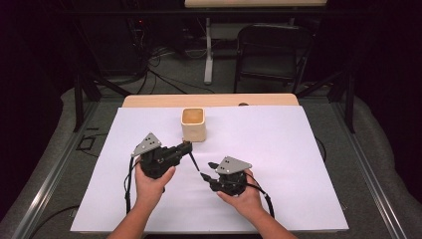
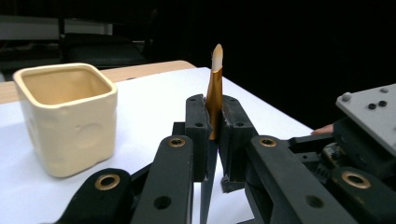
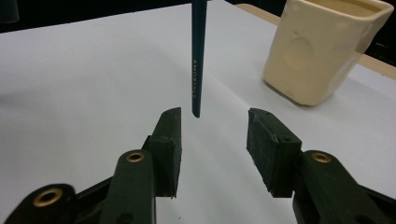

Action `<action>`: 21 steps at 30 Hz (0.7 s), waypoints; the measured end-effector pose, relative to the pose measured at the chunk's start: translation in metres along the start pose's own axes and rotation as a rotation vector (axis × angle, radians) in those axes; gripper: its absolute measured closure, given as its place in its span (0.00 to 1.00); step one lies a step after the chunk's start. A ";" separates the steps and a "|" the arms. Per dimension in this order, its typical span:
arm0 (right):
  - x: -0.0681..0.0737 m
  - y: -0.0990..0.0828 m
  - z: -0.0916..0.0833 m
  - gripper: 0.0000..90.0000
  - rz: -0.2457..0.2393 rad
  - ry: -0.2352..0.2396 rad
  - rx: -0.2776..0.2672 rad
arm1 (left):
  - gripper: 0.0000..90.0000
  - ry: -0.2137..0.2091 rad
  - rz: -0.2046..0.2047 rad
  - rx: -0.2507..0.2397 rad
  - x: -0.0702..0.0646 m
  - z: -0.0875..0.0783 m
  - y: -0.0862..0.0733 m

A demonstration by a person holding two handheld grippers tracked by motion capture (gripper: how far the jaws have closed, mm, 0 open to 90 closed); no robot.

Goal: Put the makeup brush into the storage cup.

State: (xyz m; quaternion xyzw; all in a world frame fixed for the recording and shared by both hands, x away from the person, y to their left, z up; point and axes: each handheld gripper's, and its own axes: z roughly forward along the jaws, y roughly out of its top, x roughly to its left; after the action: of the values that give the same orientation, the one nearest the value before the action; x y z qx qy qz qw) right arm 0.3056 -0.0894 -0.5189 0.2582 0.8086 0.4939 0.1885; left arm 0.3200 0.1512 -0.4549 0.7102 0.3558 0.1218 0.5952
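Note:
My left gripper (image 1: 186, 146) is shut on a thin paintbrush (image 2: 214, 88): gold ferrule and pale tip stick up past the jaws, and its dark handle (image 1: 194, 162) slants toward the right gripper. The same dark teal handle (image 3: 198, 56) hangs just beyond my right gripper (image 3: 214, 125), whose jaws stand open and apart from it. In the high view the right gripper (image 1: 204, 175) sits at centre, held by a hand. A cream square ceramic cup (image 1: 193, 124) stands upright behind the left gripper, also seen as the cup (image 2: 65, 119) and the cup (image 3: 322, 49).
A white sheet (image 1: 278, 149) covers the wooden table (image 1: 149, 101). Beyond the far edge stand a black folding chair (image 1: 271, 50) and a white table leg (image 1: 208, 55), with cables on the floor. Metal rails run along both sides.

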 end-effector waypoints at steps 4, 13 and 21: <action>-0.002 0.000 -0.003 0.60 0.000 -0.011 0.012 | 0.93 0.016 0.022 0.006 0.001 0.001 0.000; -0.006 -0.001 -0.008 0.59 -0.002 -0.020 0.033 | 0.93 0.071 0.080 0.015 0.003 0.005 -0.001; -0.007 -0.007 -0.005 0.57 -0.008 -0.028 0.054 | 0.93 0.122 0.166 0.042 0.000 0.007 0.003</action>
State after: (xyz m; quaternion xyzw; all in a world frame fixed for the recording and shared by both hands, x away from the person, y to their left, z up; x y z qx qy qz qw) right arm 0.3071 -0.1001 -0.5228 0.2671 0.8199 0.4674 0.1947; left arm 0.3254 0.1455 -0.4537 0.7407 0.3339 0.2063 0.5452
